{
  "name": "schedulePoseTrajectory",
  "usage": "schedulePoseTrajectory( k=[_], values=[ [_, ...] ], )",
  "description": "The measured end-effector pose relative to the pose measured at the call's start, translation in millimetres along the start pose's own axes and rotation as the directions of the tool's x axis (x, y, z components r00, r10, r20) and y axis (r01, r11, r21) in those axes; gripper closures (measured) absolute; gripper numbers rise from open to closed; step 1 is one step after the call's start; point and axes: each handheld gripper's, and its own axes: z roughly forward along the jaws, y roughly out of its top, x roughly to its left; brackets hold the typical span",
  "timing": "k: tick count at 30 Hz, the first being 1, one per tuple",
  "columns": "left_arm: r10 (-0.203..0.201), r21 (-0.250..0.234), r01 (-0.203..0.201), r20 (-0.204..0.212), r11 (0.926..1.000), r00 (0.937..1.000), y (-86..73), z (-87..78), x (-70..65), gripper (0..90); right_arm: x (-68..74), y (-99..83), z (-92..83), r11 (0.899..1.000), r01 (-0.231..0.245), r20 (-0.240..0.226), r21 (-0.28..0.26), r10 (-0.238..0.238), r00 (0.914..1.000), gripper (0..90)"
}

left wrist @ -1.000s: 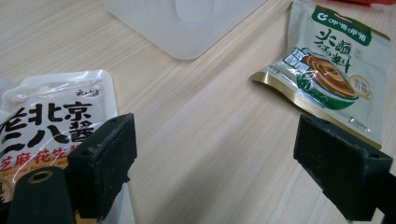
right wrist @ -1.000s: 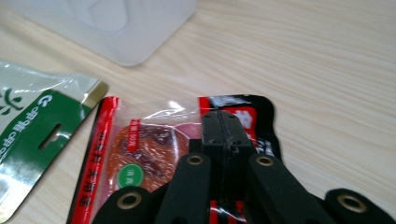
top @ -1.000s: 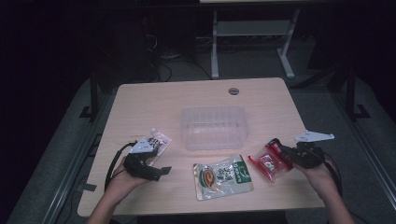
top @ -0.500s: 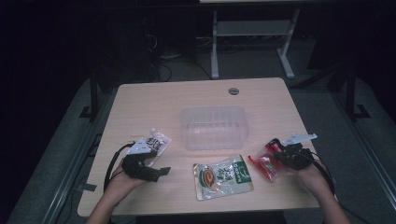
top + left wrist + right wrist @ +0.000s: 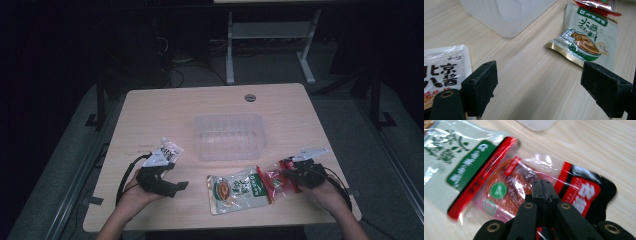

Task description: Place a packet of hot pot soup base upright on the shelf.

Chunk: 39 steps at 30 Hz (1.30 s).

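A red snack packet (image 5: 272,181) (image 5: 499,190) lies at the table's front right, its left edge over a green-and-white sauce packet (image 5: 235,189) (image 5: 586,37) (image 5: 446,150). My right gripper (image 5: 287,175) (image 5: 542,185) is shut, its jaws pressed together on the red packet's crinkled clear film. My left gripper (image 5: 175,177) (image 5: 539,92) stands open low over bare wood at the front left. A white packet (image 5: 165,152) (image 5: 441,67) lies just beside its left jaw, and the sauce packet lies beyond its right jaw.
A clear plastic container (image 5: 228,135) (image 5: 509,12) stands mid-table behind the packets. The wooden table (image 5: 165,110) has a cable hole (image 5: 250,97) near its far edge. A dark floor and a desk frame lie beyond.
My right gripper has slid left with the red packet, which now overlaps the sauce packet's right edge. The left gripper has kept still.
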Motion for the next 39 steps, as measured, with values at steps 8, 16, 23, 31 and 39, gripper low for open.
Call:
schedulePoseTrajectory(
  k=[8,16,23,31,39],
  values=[
    [0.035,0.013,-0.036,0.054,0.9993,0.9979,14.1,13.0,-15.0,17.5,5.2,0.1,-2.0,1.0,0.021,-0.001,-0.01,-0.021,0.9998,89.5],
    [0.07,0.009,-0.071,0.125,0.9974,0.9897,37.2,31.4,-28.5,31.3,-2.4,-3.1,-14.2,0.997,-0.028,0.015,-0.065,0.029,0.9995,79.1],
    [0.102,0.014,-0.107,0.198,0.9942,0.9749,56.5,49.6,-42.9,52.1,-7.0,-7.4,-22.3,0.994,-0.07,0.025,-0.086,0.073,0.9971,62.4],
    [0.163,0.03,-0.177,0.262,0.9837,0.9511,77.6,75.1,-62.3,76.8,-15.4,-19.3,-34.4,0.987,-0.109,0.05,-0.121,0.116,0.9921,45.3],
    [0.2,0.035,-0.22,0.3,0.9748,0.9326,100.0,102.0,-69.1,89.4,-20.0,-24.4,-41.6,0.982,-0.13,0.077,-0.133,0.141,0.9869,39.2]
  ],
)
